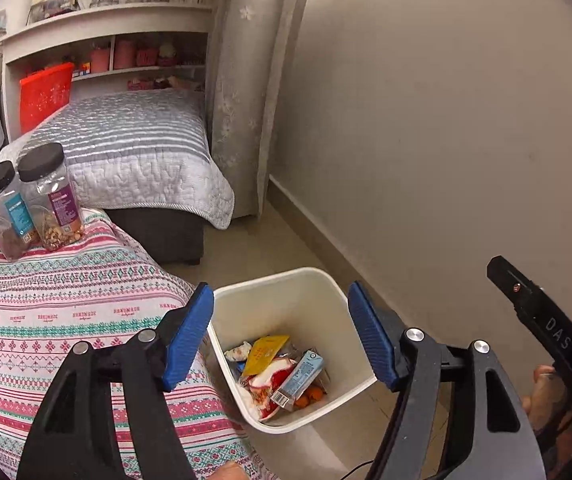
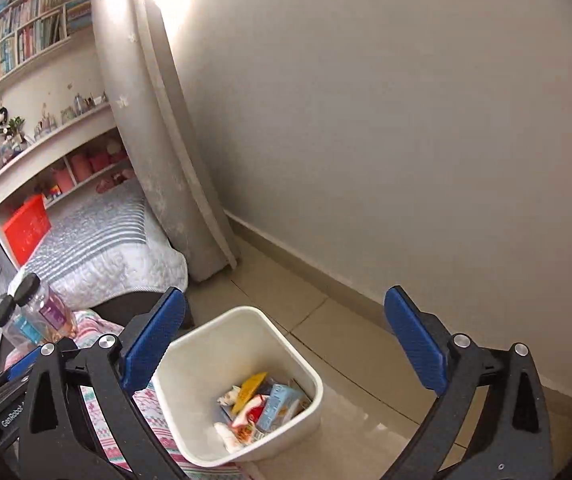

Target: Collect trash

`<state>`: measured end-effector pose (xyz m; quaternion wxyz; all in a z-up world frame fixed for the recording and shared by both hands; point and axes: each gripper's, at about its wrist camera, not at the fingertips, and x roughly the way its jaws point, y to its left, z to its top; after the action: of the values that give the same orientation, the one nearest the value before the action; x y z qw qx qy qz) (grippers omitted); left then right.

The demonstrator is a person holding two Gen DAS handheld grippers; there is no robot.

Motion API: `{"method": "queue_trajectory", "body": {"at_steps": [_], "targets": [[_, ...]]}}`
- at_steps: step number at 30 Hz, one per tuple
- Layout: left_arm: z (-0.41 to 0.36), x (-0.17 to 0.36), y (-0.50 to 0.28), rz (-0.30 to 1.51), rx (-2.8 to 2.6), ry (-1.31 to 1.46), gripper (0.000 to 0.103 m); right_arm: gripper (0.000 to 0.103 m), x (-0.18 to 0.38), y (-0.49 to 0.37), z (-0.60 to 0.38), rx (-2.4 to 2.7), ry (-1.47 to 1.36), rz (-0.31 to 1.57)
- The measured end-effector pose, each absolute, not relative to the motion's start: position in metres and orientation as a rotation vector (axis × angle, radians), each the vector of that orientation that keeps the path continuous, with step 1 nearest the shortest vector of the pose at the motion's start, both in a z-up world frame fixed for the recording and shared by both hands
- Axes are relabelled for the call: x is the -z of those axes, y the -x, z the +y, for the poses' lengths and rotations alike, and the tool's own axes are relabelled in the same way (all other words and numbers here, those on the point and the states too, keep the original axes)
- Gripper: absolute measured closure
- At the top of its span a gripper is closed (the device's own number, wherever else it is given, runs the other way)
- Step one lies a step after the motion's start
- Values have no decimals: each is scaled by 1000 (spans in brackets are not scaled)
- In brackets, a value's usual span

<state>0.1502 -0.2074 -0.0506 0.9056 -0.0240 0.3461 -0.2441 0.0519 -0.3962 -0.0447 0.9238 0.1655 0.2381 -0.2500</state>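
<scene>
Plainly, both sets of jaws are standing wide apart with nothing between them: the left gripper and the right gripper are both hanging over the white bin, presumably because that is where anything collected has to drop. The bin is sitting on the tiled floor, tucked against the edge of the patterned cloth, so litter can go straight down into it. Inside, the trash is lying in a loose heap: a yellow wrapper, a pale blue carton, red-and-white packets. Further out, two dark-lidded jars are standing upright on the cloth, touching each other; they look part-full of food, so I would guess they are being left alone.
</scene>
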Motion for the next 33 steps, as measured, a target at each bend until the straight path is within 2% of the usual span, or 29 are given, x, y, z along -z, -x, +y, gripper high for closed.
{"method": "queue_trajectory", "body": {"at_steps": [3, 8, 10, 26, 33], "targets": [[-188, 33, -145, 663, 470, 63, 27, 7, 31, -51, -378, 499, -309, 450], [-154, 0, -128, 507, 334, 59, 10, 7, 10, -52, -343, 461, -258, 392], [-138, -12, -122, 459, 293, 68, 7, 7, 2, -53, -328, 441, -241, 372], [-37, -59, -85, 260, 25, 56, 7, 7, -36, -59, -234, 279, -185, 265], [-12, -68, -78, 254, 0, 61, 7, 7, -47, -56, -211, 236, -199, 242]]}}
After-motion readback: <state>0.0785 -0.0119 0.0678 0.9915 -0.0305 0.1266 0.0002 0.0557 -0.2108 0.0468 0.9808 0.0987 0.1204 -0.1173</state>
